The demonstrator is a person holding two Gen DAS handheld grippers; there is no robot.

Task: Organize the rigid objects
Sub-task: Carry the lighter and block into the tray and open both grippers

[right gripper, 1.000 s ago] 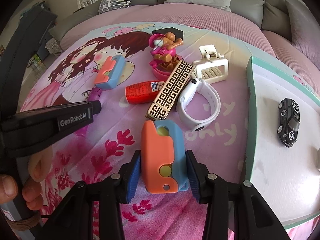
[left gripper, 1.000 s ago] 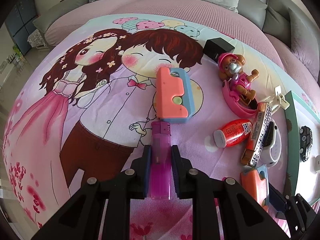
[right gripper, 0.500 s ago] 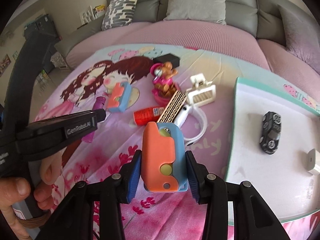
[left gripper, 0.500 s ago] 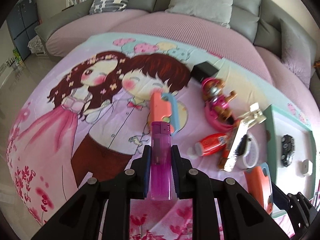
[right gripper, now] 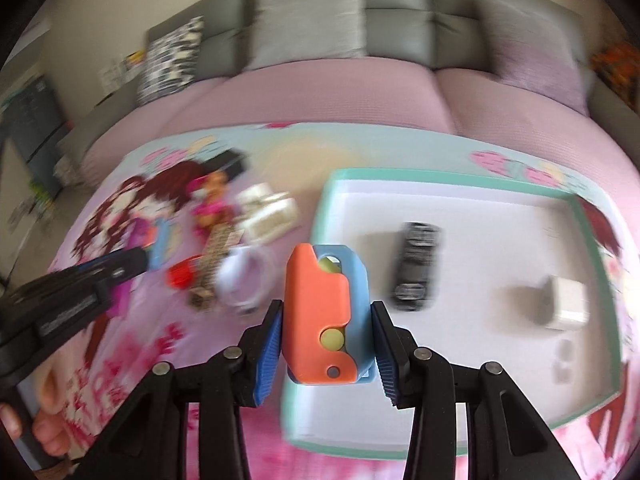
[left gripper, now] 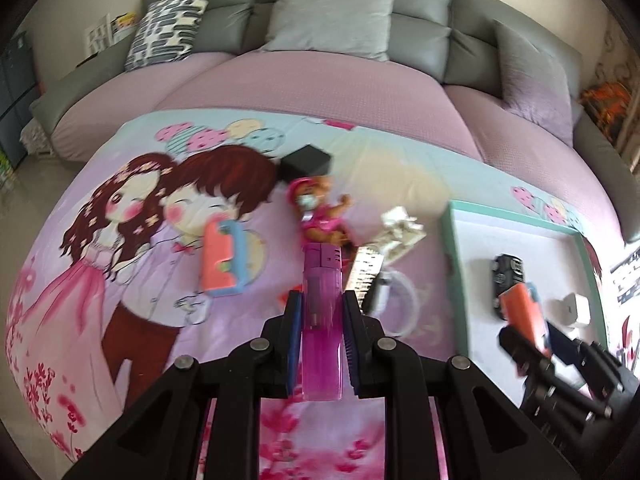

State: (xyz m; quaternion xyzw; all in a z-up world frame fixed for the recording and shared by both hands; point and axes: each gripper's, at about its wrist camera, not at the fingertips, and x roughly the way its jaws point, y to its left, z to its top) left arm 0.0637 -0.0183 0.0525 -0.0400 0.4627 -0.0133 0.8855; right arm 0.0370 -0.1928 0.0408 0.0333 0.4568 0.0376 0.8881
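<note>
My left gripper [left gripper: 322, 340] is shut on a purple lighter [left gripper: 322, 312], held above the cartoon blanket. My right gripper [right gripper: 326, 344] is shut on an orange-and-blue toy block [right gripper: 324, 316], held over the left edge of the white tray [right gripper: 480, 428] with a teal rim. In the left wrist view the right gripper [left gripper: 536, 332] with its block hangs over the tray [left gripper: 452, 248]. A second orange-and-blue block [left gripper: 221, 258] lies on the blanket.
The tray holds a black toy car [right gripper: 416, 266] and a white cube [right gripper: 568, 298]. On the blanket lie a pink dog figure [left gripper: 320, 212], black box [left gripper: 306, 162], white clip [left gripper: 400, 228], patterned bar [left gripper: 366, 266], white watch [left gripper: 394, 300] and red bottle [right gripper: 180, 274]. A sofa stands behind.
Both grippers rose and swung right with their objects. The right gripper moved from above the blanket to over the tray's left edge. The views are now motion-blurred.
</note>
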